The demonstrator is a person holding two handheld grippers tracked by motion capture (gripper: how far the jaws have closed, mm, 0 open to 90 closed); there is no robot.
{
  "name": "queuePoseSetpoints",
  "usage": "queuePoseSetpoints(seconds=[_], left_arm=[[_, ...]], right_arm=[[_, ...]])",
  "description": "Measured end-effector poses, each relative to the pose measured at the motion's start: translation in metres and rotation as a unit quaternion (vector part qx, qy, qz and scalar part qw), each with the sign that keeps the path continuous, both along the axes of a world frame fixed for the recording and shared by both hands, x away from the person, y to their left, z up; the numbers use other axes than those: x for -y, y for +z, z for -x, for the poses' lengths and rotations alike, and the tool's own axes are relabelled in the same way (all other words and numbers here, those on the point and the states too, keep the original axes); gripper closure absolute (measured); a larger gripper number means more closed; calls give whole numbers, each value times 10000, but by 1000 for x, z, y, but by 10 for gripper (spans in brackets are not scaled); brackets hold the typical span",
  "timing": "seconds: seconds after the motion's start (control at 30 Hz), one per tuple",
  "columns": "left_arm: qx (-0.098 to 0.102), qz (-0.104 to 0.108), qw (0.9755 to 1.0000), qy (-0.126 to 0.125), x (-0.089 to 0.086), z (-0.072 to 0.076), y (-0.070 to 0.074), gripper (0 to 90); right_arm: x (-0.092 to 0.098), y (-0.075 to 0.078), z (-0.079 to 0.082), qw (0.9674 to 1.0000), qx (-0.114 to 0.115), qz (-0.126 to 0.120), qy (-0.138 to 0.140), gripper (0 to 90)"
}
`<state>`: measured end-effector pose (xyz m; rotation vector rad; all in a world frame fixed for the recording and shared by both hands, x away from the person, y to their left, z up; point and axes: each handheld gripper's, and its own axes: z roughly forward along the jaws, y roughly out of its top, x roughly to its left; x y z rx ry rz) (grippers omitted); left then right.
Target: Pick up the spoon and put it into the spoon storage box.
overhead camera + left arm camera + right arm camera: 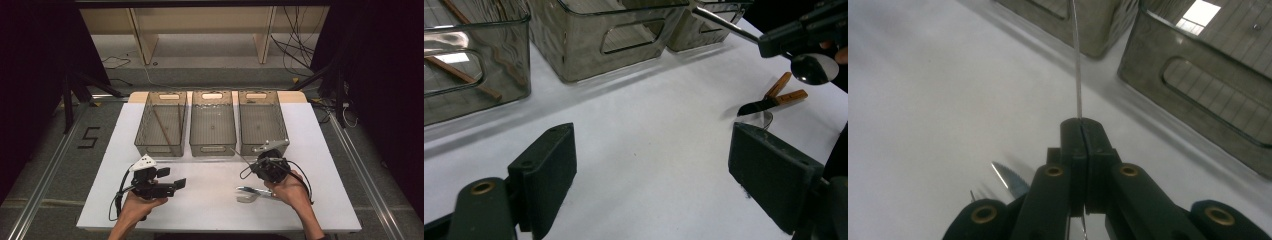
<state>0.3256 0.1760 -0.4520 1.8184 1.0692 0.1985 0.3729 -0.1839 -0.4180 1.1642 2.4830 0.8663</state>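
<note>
My right gripper (256, 167) is shut on a thin metal spoon (241, 156) and holds it a little above the white table, in front of the right-hand bin. In the right gripper view the jaws (1081, 122) pinch the spoon's handle (1077, 60), which runs straight ahead toward the bins. From the left gripper view the spoon's bowl (816, 67) hangs behind that gripper (769, 45). My left gripper (172, 178) rests at the front left, open with nothing between its jaws (659, 175).
Three clear grey bins stand side by side at the back: left (156, 147), middle (212, 148), right (262, 146). Brown chopsticks (162, 127) lie in the left bin. A wooden-handled knife (791, 95) and other cutlery (252, 192) lie on the table under my right hand.
</note>
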Motion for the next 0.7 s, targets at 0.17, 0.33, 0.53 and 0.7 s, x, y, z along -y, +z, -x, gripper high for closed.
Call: queuePoseSetpoints(seconds=[0.17,0.33,0.53,0.7], left_arm=[[132,-12,9999,-26,-2,5,-5,190],[246,-13,9997,89,-10,8,-11,190],[318,44,9993,192,-19,12,-16,190],[382,147,9989,238,-22,15,-18,190]], right_arm=[[-5,5,-9,9999,70,-147,-34,900],[-10,13,-19,9995,144,-271,-50,900],[-19,20,-31,9994,187,-297,-65,900],[-27,25,-41,9993,197,-318,-51,900]])
